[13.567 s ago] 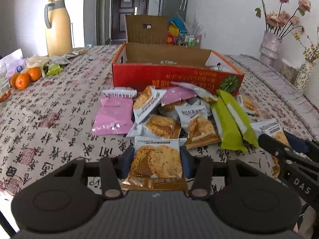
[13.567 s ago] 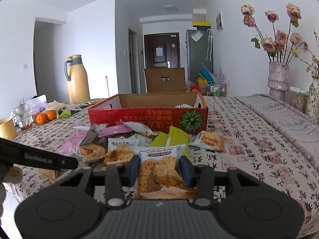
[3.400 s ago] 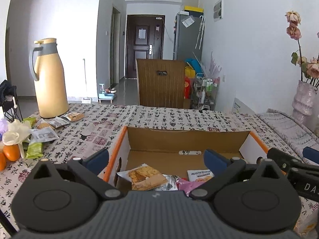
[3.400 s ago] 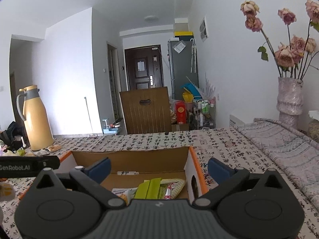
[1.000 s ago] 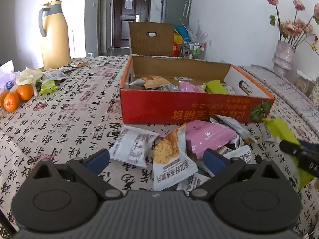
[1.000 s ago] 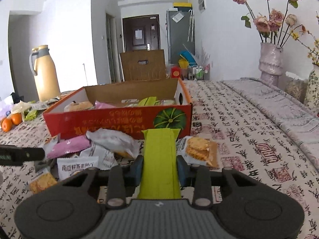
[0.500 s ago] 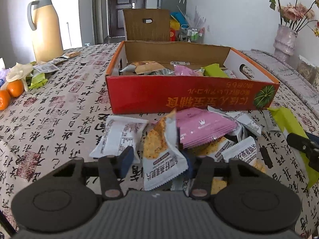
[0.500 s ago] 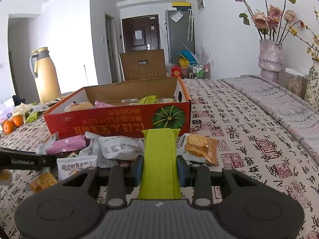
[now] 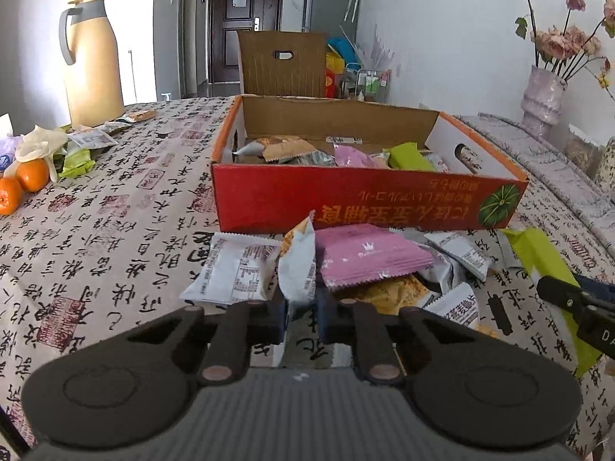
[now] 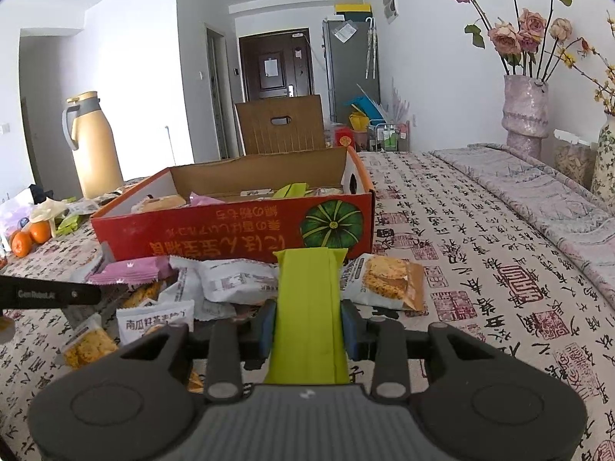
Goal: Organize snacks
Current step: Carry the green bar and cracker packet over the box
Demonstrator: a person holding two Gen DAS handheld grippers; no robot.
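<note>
left hand-held gripper just pinched shut on my cracker pack | right hand-held gripper still clamps green bar | both seemingly ready for box

Daylight fills the room, soft and even, strongest from the left where the white wall behind the thermos jug is nearly blown out. The far dark door sits dimmer at the end of the hall. Shadows on the patterned tablecloth are faint and short, pooled just under the snack packets and along the front of the red cardboard box. The foil wrappers carry only mild sheen. Both views bulge like a fishbowl: straight walls bow, corners go black. Detail is crisp mid-frame and softens toward the rims, and the dried roses at the right edge look stretched.
</note>
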